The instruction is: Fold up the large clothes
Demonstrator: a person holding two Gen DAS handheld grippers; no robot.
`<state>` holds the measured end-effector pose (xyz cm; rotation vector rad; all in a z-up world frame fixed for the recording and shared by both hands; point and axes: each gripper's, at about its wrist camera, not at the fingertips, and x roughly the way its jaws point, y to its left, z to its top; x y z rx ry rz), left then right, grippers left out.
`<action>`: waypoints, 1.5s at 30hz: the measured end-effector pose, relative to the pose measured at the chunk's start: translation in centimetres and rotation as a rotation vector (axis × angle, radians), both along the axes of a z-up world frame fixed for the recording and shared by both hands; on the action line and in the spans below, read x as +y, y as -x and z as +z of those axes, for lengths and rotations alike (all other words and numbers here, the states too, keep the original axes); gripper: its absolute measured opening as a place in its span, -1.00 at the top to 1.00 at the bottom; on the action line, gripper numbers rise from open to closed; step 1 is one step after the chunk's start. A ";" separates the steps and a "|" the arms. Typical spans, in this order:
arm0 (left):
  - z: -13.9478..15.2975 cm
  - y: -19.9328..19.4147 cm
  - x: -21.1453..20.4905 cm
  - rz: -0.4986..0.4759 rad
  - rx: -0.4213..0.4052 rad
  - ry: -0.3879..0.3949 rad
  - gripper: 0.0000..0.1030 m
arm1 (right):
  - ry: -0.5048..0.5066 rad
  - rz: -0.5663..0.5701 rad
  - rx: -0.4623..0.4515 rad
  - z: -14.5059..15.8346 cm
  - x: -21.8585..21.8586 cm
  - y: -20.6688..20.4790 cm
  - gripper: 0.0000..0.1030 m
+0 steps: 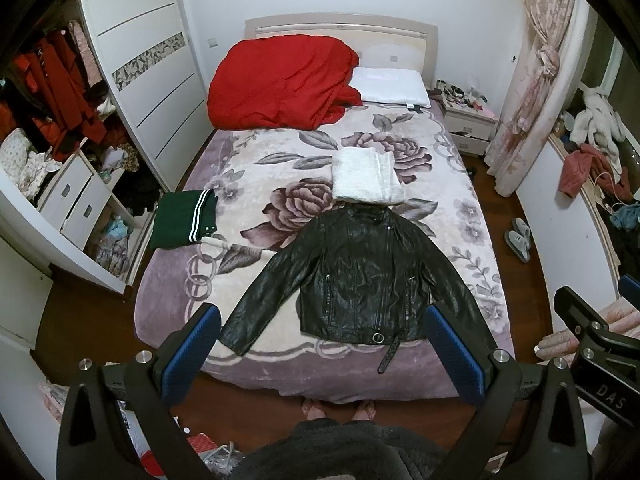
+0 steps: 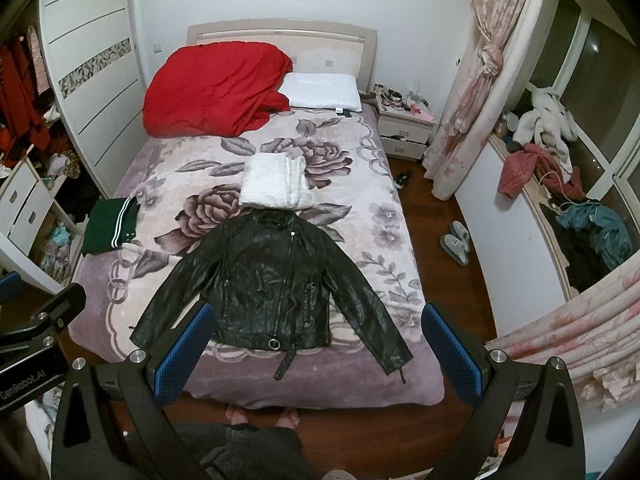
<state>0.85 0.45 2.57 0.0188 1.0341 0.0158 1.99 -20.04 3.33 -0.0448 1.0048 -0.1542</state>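
Both the left claw (image 1: 320,344) and right claw (image 2: 318,344) gape wide and empty over the floral bed (image 1: 248,160), where a black jacket (image 1: 356,276) lies flat at frame centre.

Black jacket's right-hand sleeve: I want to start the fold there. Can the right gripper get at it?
Probably yes. The right gripper is open above the bed's foot, and the black jacket lies flat with that sleeve spread out, nothing on it.

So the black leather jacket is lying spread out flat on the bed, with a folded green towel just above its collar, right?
Not quite: the folded towel above the collar of the black leather jacket is white, not green, as the right wrist view shows. The jacket does lie spread flat on the bed.
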 end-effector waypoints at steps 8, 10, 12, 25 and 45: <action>0.0 0.0 0.1 -0.004 -0.001 0.000 -1.00 | 0.002 0.004 -0.002 0.6 -0.3 0.0 -1.00; -0.1 0.2 0.3 -0.002 -0.003 0.003 -1.00 | 0.000 0.002 -0.002 0.5 -0.2 0.1 -1.00; -0.2 0.3 0.2 -0.001 -0.005 0.002 -1.00 | 0.002 0.003 -0.002 0.4 -0.1 0.1 -1.00; 0.3 -0.1 0.0 0.001 -0.011 0.000 -1.00 | 0.001 0.003 -0.007 0.9 -0.2 0.1 -1.00; -12.0 -9.4 -0.1 0.020 -0.091 -0.151 -1.00 | -0.206 -0.237 0.128 -11.6 -7.9 -6.4 -0.49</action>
